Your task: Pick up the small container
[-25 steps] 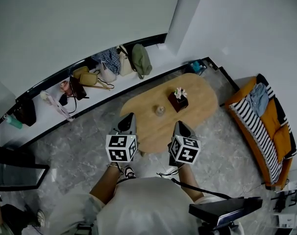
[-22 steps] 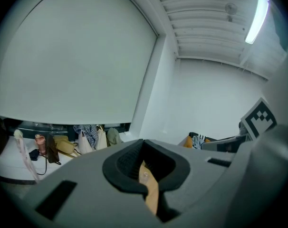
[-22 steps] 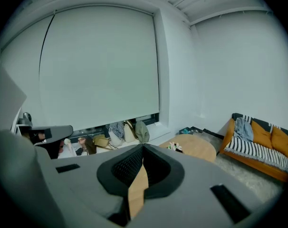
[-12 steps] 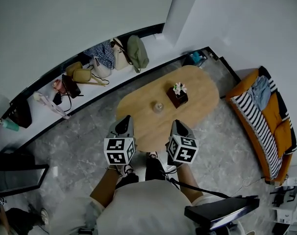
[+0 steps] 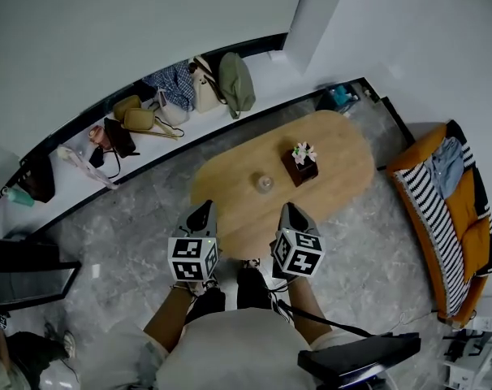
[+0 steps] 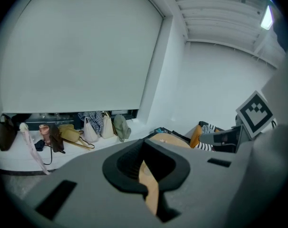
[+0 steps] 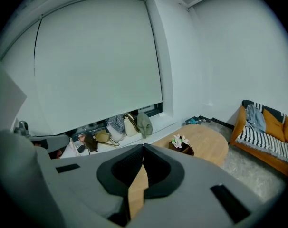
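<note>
Sitting on table point(image 5: 343, 165): small round pale container point(image 5: 265, 184); left gripper point(image 5: 204, 209), right gripper point(image 5: 288, 209) jaws closed.

Pale shirt point(image 5: 230, 344), black-and-white marker cubes point(image 5: 298, 253)

The left gripper point(image 5: 202, 212) and right gripper point(image 5: 289, 211) are held side by side ahead of the torso, both pointing forward and tilted downward. Each gripper's jaws are closed tip to tip, with nothing between them. The left forearm point(image 5: 168, 317) and right forearm point(image 5: 308, 310) extend forward.

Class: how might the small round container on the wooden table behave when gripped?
The small container looks clear, perhaps glass, so possibly slippery and fragile. Small beside the flower box, it is probably light.
</note>
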Demonstrator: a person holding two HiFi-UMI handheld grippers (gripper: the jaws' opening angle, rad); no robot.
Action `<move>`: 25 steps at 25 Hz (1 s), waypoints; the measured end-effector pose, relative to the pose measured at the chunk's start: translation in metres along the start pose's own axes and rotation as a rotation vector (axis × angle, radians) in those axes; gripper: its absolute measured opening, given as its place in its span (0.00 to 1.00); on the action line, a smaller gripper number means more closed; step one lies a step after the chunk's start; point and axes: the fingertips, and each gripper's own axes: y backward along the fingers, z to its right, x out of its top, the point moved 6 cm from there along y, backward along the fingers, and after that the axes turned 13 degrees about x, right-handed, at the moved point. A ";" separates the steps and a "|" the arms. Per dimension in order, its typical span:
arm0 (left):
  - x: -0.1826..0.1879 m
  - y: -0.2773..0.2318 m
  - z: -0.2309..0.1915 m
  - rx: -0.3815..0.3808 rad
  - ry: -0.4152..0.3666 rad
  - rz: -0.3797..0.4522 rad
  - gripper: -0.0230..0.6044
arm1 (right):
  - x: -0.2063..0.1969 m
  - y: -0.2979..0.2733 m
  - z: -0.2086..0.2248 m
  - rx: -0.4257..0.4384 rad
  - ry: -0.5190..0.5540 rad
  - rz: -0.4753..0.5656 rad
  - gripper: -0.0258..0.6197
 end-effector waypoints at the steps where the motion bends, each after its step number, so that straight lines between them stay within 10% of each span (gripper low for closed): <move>1: -0.003 -0.005 0.003 0.001 -0.002 -0.011 0.05 | -0.002 -0.004 0.005 0.002 -0.007 -0.008 0.08; 25: -0.197 -0.145 -0.010 0.103 0.023 -0.251 0.05 | -0.170 -0.131 0.091 0.032 -0.120 -0.200 0.08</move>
